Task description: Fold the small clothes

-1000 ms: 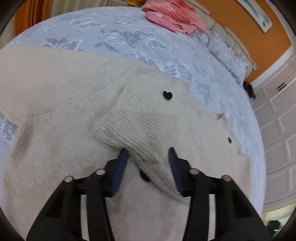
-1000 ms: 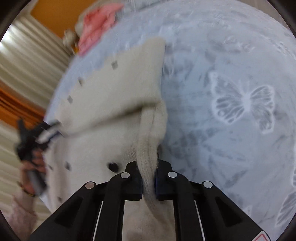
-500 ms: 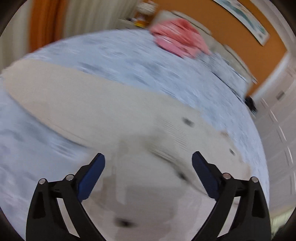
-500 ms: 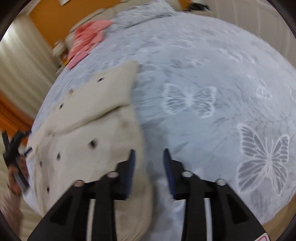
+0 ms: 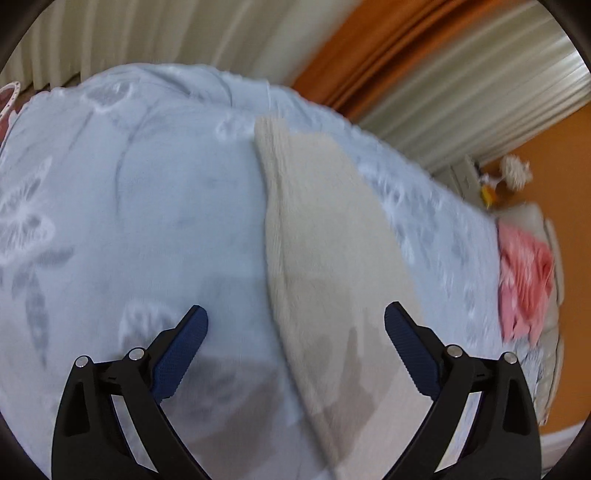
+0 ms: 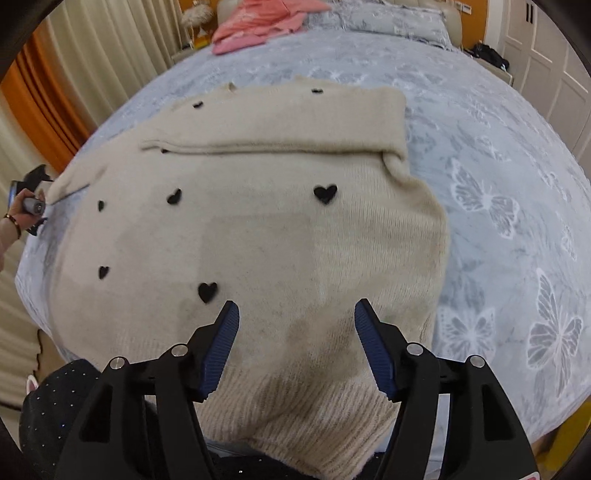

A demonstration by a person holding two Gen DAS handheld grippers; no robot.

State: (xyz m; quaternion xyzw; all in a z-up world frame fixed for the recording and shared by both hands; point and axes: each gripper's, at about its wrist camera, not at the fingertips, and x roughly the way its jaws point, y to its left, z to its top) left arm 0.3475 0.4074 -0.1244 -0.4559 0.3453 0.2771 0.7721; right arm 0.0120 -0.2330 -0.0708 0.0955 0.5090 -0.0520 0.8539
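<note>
Two spread, empty grippers over a cream knitted sweater with black hearts (image 6: 258, 229) on the butterfly-print grey bedspread (image 6: 498, 155).
Right gripper (image 6: 296, 321) view alone shows hearts and folded sleeve at 12 o'clock; left gripper (image 5: 295, 332), jaws wide, sees a plain sleeve edge.

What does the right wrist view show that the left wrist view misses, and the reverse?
Only the right wrist view shows the sweater's black hearts, its sleeve folded across the body, and the ribbed hem. Only the left wrist view shows the outstretched sleeve lying on the bedspread. Both show the cream sweater, the pink clothes and an open claw: left, right.
</note>
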